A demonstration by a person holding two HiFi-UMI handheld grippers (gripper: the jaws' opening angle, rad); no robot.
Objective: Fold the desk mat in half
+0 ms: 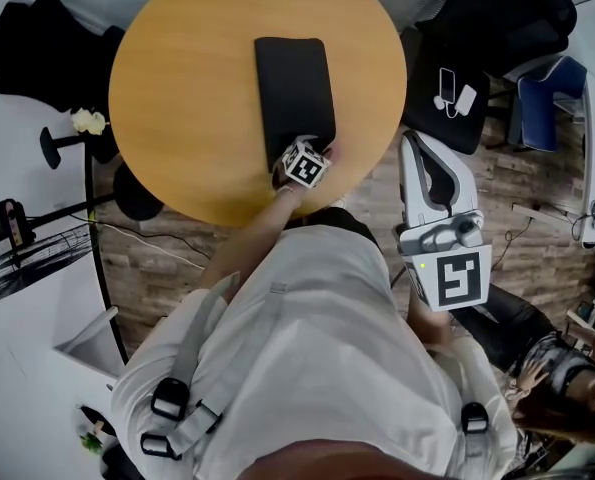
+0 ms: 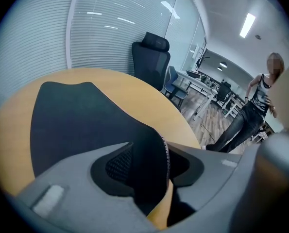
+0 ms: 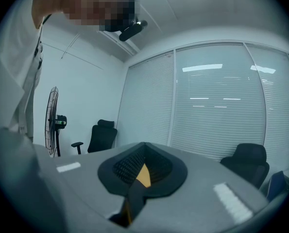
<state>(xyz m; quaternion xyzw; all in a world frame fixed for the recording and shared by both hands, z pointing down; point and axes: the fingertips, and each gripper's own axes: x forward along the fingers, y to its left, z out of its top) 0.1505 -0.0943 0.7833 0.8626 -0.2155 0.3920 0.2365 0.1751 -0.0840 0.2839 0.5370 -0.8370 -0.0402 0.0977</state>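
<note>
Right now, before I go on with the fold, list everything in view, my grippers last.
table: one, round, light wood, centre of the head view.
desk mat: one, black, lying on the table, towards its right half.
black office chairs: two, beyond the table, one on each side.
blue chair: one, right of the table.
fan: one, black, standing on the floor to the left.
bystander: one, dark trousers, standing off to the right.
left gripper: one, grey, jaws open with the mat's near edge between them.
right gripper: one, white and grey, held off the table's right side, jaws together, empty.
</note>
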